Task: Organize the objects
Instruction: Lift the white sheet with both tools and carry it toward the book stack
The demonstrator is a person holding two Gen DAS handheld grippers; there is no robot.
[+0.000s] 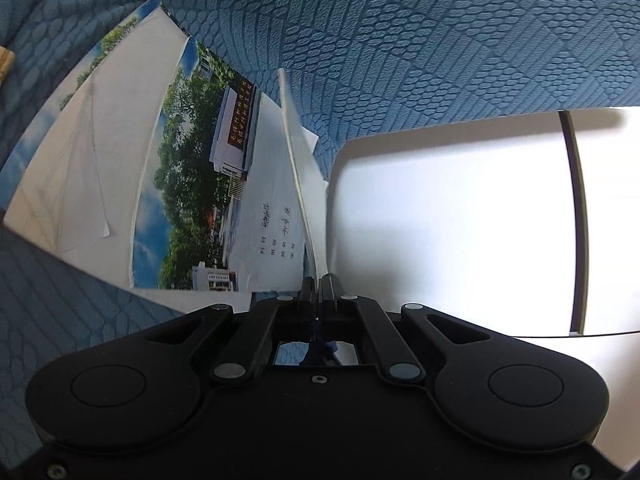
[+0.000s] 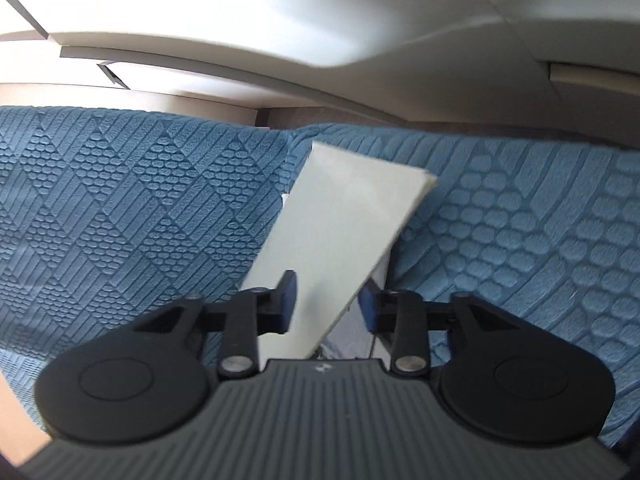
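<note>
In the left wrist view, a booklet with a photo cover of trees and a building (image 1: pixel 192 184) lies on the blue textured cushion (image 1: pixel 400 40). Partly under it lies a second white booklet (image 1: pixel 80 152). My left gripper (image 1: pixel 318 286) is shut on the near edge of a thin white sheet (image 1: pixel 298 160), which curves up and away from the photo cover. In the right wrist view, my right gripper (image 2: pixel 328 306) stands open around a tilted pale booklet (image 2: pixel 344 220). The left finger (image 2: pixel 286 300) overlaps it; the right finger (image 2: pixel 370 310) stands just off its edge.
A bright white surface (image 1: pixel 460 220) with a dark vertical strip lies right of the cushion in the left wrist view. Blue seat backs (image 2: pixel 120 200) fill the right wrist view, under a pale curved ledge (image 2: pixel 320 40). A tan edge (image 2: pixel 16 420) shows at lower left.
</note>
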